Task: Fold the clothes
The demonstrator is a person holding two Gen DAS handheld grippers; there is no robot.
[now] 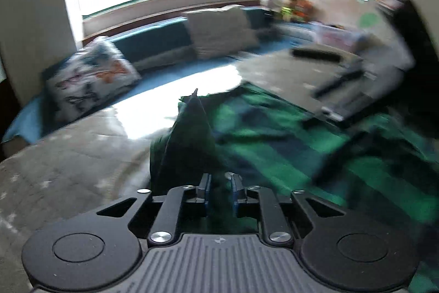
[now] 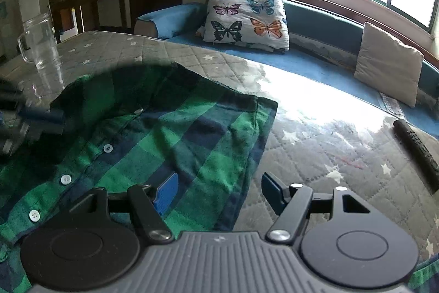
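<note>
A green and navy plaid shirt (image 2: 164,133), buttoned down the front, lies spread on a grey quilted surface with white stars (image 2: 315,155). My right gripper (image 2: 219,192) stands open just above the shirt's right edge; one blue pad is over the cloth and the other over the bare quilt. My left gripper (image 1: 221,188) is shut on a bunched fold of the shirt (image 1: 189,133), which stands up in a peak in front of the fingers. This view is motion-blurred. In the right wrist view the left gripper (image 2: 52,120) shows blurred at the shirt's left side.
A clear glass mug (image 2: 41,51) stands at the far left of the quilt, close to the shirt. A black remote (image 2: 414,153) lies at the right. Behind are a blue sofa (image 2: 315,65), a butterfly pillow (image 2: 247,18) and a beige cushion (image 2: 389,62). A person's white sleeve (image 1: 389,59) shows.
</note>
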